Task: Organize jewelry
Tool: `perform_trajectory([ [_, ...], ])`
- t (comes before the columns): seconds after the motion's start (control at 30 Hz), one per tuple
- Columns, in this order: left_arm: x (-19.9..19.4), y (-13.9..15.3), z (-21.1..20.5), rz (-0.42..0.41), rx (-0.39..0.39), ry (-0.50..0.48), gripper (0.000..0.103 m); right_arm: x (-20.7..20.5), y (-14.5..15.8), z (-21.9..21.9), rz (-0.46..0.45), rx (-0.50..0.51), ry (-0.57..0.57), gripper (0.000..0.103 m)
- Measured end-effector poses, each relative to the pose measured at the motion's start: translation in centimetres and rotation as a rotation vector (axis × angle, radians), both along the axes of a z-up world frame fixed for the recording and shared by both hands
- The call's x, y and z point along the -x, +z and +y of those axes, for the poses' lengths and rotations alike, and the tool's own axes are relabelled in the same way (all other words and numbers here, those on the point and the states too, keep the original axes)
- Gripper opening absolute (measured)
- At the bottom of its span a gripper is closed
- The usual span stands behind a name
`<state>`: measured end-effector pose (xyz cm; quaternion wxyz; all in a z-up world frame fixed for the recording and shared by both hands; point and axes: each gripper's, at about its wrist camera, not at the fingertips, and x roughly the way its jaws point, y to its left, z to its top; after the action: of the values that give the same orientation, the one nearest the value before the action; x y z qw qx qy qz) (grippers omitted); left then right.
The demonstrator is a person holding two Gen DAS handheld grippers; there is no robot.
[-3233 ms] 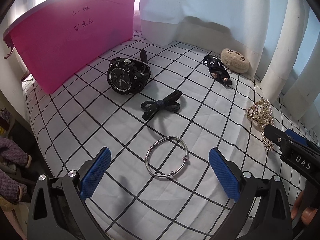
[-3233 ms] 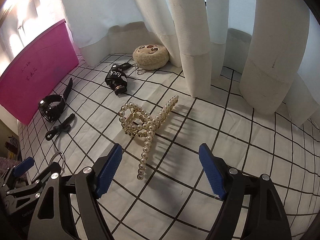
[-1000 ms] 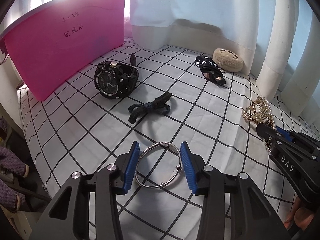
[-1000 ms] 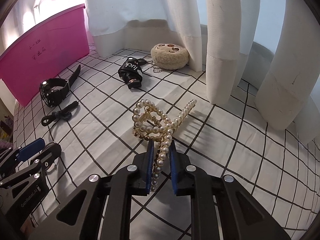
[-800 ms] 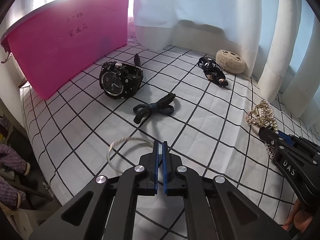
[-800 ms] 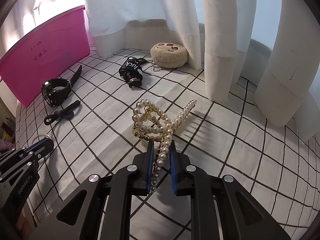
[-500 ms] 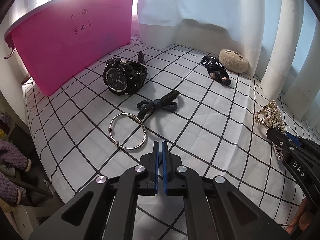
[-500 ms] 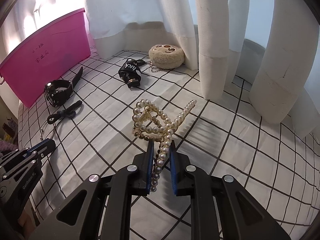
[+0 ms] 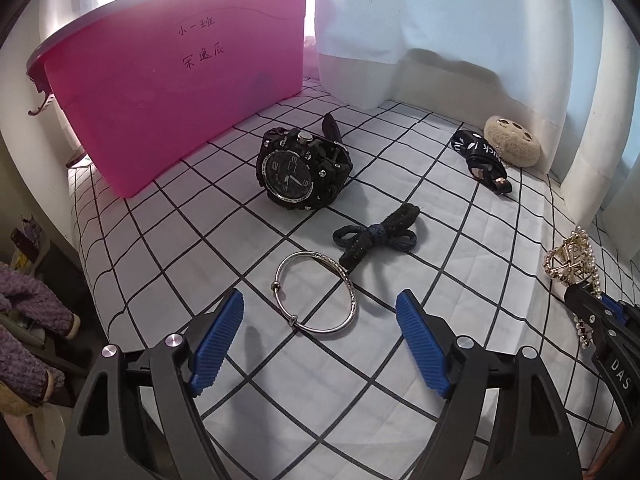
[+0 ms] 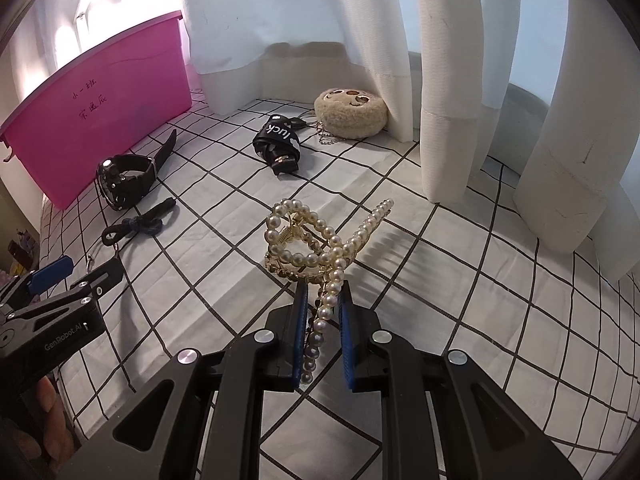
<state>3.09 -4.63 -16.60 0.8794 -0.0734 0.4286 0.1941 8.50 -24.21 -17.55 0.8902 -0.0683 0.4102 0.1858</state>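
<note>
The left gripper (image 9: 320, 336) has its jaws spreading apart, the blue pads well clear of the silver bangle (image 9: 316, 293) that lies flat on the checked cloth (image 9: 200, 216) just ahead of and between them; nothing is pressed by either pad. The right gripper (image 10: 323, 334) has its jaws drawn close and pinching the long beaded arm of the pearl hair claw (image 10: 312, 248), whose looped pearl body and gold teeth stand just beyond the fingertips; whether the claw rests on the cloth or is lifted a little off it is hard to tell from this angle. Just past the bangle, touching or nearly touching its far rim, lies a dark knotted hair tie (image 9: 376, 240). Farther back sits a chunky black watch (image 9: 300, 172), its face tilted towards the left camera and its strap trailing behind it. Behind the watch stands a pink plastic bin (image 9: 172, 80) with handwritten characters on its side. Towards the far right edge of the cloth lies a black printed strap clip (image 10: 278, 142), and just beside it a round beige plush pouch (image 10: 351, 114) with a small chain, resting against the foot of the white curtains (image 10: 440, 80). At the lower left of the right view, fingers (image 10: 44, 412) of the person's hand show under the left tool.
</note>
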Motion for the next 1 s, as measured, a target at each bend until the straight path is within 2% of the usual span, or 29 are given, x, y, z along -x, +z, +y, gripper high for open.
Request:
perform_trajectory([
  [0.07,-0.6,-0.5,0.3,0.014,0.015,-0.001,0.082,-0.1,-0.2,0.2,0.002,0.001,0.0,0.015],
  [0.13,-0.9,-0.8,0.7,0.016,0.012,0.004,0.095,-0.2,-0.3,0.3,0.005,0.002,0.001,0.015],
  [0.2,-1.2,-1.0,1.2,0.019,0.044,0.01,0.098,-0.3,-0.4,0.4,0.005,0.001,0.0,0.015],
  [0.3,-1.3,-1.0,1.0,0.028,0.039,-0.004,0.097,-0.4,-0.5,0.6,0.006,-0.003,-0.002,0.015],
  [0.37,-1.2,-0.9,0.7,0.021,0.036,-0.024,0.091,-0.5,-0.6,0.8,0.004,-0.002,0.0,0.015],
  [0.43,-1.0,-0.6,0.1,0.009,0.034,-0.061,0.078,-0.5,-0.6,0.9,0.001,-0.003,0.002,0.015],
  [0.53,-0.8,-0.2,-1.0,-0.004,0.031,-0.107,0.043,-0.6,-0.6,0.9,0.001,-0.007,0.002,0.015],
  [1.0,0.6,0.0,-1.5,-0.023,0.048,-0.1,0.042,-0.2,-0.4,0.4,-0.012,-0.021,-0.001,0.015],
])
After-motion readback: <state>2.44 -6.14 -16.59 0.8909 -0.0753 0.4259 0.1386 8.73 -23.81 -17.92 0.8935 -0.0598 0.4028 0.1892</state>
